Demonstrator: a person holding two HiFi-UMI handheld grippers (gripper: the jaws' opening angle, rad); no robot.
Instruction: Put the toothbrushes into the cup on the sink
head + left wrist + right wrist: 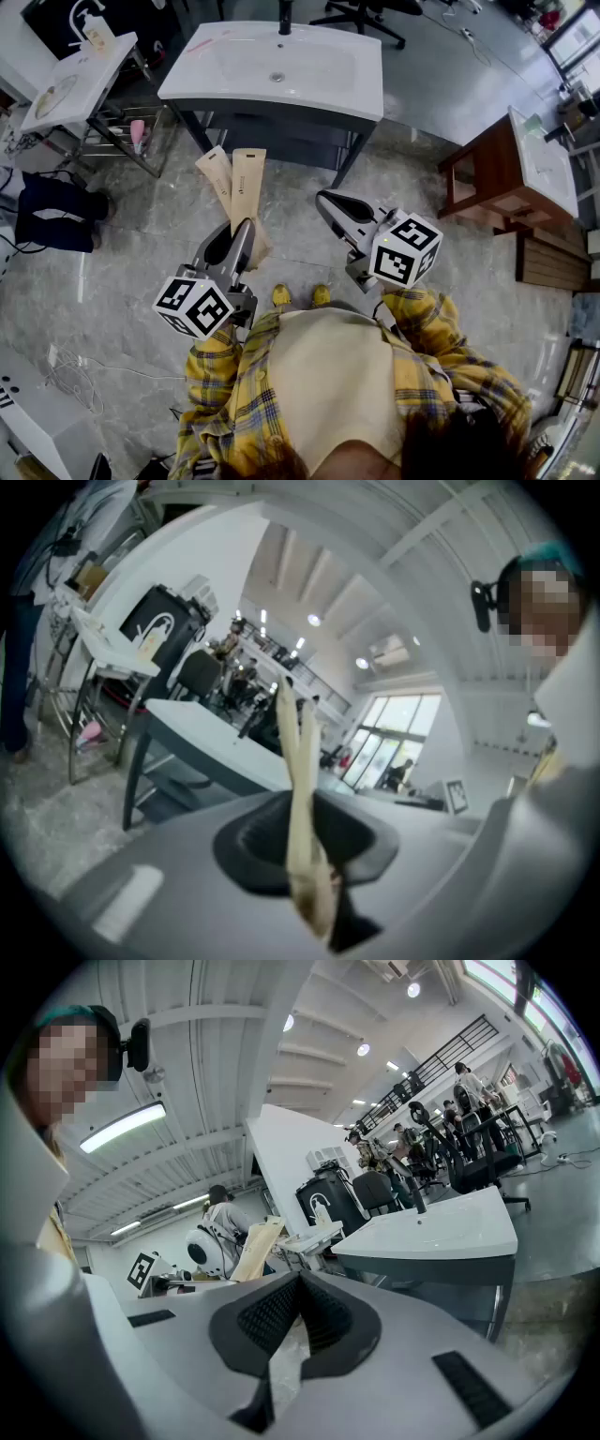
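Two flat beige toothbrush packs (247, 184) stick out ahead of my left gripper (242, 230), which is shut on their lower ends. In the left gripper view the packs (292, 761) rise crossed from between the dark pads. My right gripper (323, 199) hangs level beside it, shut with nothing between its jaws. In its own view the right gripper (298, 1283) has its ribbed pads meeting. The white sink (323, 89) on a dark stand is ahead of both grippers, a black tap (284, 17) at its back. I see no cup on it.
A smaller white washstand (89, 89) with a soap bottle (97, 33) stands at the left, a pink cup (138, 133) on the rack beneath it. A wooden stand (492, 178) is at the right. Grey marble floor lies between me and the sink.
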